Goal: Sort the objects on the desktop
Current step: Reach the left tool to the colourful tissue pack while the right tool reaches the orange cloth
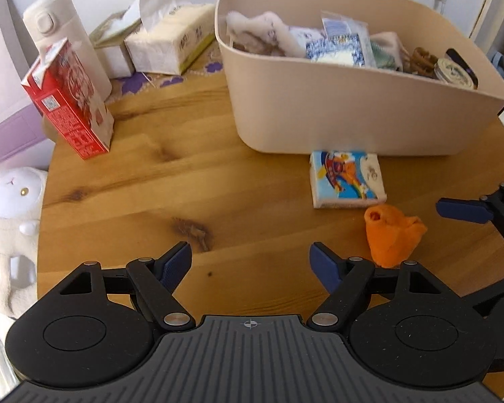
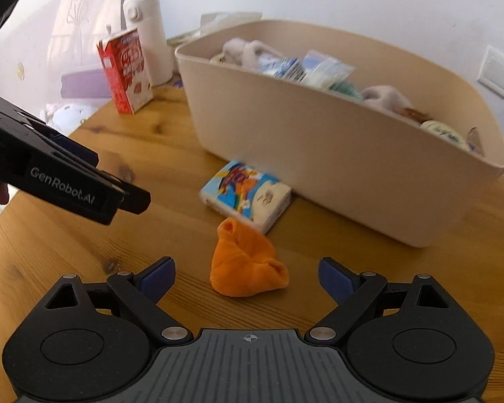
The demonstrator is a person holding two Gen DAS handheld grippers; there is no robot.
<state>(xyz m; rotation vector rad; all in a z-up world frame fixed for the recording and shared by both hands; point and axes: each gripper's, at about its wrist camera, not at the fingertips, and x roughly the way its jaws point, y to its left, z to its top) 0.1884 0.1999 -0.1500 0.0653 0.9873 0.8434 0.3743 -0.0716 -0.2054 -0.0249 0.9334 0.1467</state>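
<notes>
From the left wrist, the left gripper [image 1: 250, 262] is seen spread wide and empty above the bare table [image 1: 184, 184]; the orange cloth [image 1: 391, 238] lies just off its right finger, near the picture packet [image 1: 347, 178] by the beige bin [image 1: 352, 110], which is already filled.

From the right wrist, the right gripper [image 2: 247, 277] is held wide too, with nothing in it; the cloth is lined up between its fingers, likely so it can be picked up next.

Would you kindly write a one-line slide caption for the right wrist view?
Open right gripper lines up on an orange cloth beside a tissue pack and full bin.
</notes>
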